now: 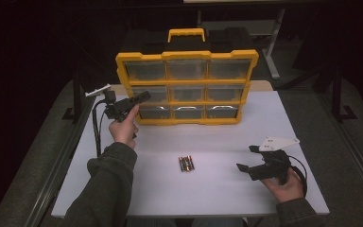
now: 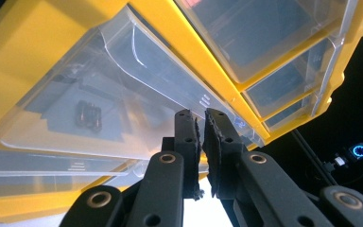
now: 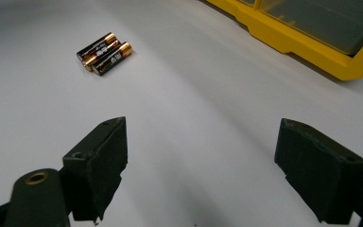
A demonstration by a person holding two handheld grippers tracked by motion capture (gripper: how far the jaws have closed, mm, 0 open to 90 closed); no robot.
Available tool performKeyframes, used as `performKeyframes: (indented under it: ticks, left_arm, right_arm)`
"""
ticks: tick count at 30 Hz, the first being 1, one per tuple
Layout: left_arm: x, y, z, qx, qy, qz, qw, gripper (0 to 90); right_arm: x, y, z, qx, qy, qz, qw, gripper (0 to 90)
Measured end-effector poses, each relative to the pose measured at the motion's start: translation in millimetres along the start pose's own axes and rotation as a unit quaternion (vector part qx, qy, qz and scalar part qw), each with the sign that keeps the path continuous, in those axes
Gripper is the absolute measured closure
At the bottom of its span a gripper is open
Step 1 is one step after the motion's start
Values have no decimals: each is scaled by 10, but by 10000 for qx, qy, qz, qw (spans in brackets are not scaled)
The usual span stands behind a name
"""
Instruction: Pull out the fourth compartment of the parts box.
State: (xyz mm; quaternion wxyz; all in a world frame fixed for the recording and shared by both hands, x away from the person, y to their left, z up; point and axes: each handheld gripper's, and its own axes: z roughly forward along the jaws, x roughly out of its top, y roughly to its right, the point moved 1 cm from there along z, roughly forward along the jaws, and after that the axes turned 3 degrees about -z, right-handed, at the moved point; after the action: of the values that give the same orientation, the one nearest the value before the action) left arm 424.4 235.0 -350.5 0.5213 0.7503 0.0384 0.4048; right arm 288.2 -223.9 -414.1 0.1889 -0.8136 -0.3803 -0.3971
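Nearest the high view's camera, two sleeved forearms come in from the bottom edge, each hand holding a gripper over the white bench (image 1: 217, 189).

On the left, the left gripper (image 1: 143, 97) is raised at the bottom-left corner of a yellow organizer (image 1: 186, 56) that stands upright at the far side of the bench, a carry handle (image 1: 185, 34) on its top. Its jaws are drawn together on the front lip of the clear bottom-left drawer (image 2: 99, 104); in the left gripper view the pads (image 2: 213, 142) meet at that lip with almost no gap, and the drawer is tilted out of the yellow frame. Inside it, seen through the plastic, lies a small dark item (image 2: 88, 115), too blurred to identify. The other clear drawers sit flush in their three rows.

Toward the middle of the bench, a small cluster of batteries (image 1: 186, 163) lies side by side, black with copper ends, well apart from the organizer and from both grippers. In the right gripper view the batteries (image 3: 105, 53) lie ahead and to the left of the jaws.

On the right, the right gripper (image 1: 247, 158) is held low near the bench's front right corner, pointing toward the batteries. Its jaws stand wide apart with nothing but bare bench between them, and the grey plate (image 1: 278, 143) rides on top.
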Motion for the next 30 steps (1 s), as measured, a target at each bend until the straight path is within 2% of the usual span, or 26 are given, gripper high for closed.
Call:
performKeyframes:
  ticks: [18, 28, 30]
  left_arm:
    - [-133, 74, -178, -79, -125, 144, 9998, 838]
    - [-152, 103, -193, -44, -230, 384, 9990, 826]
    - [-151, 115, -226, 169, -309, 610, 9975, 776]
  right_arm:
    - [4, -40, 18, 21, -46, -42, 10000, 167]
    - [-3, -42, 28, 40, -76, -38, 10000, 167]
    - [-4, -45, 38, 51, -98, -37, 9999, 167]
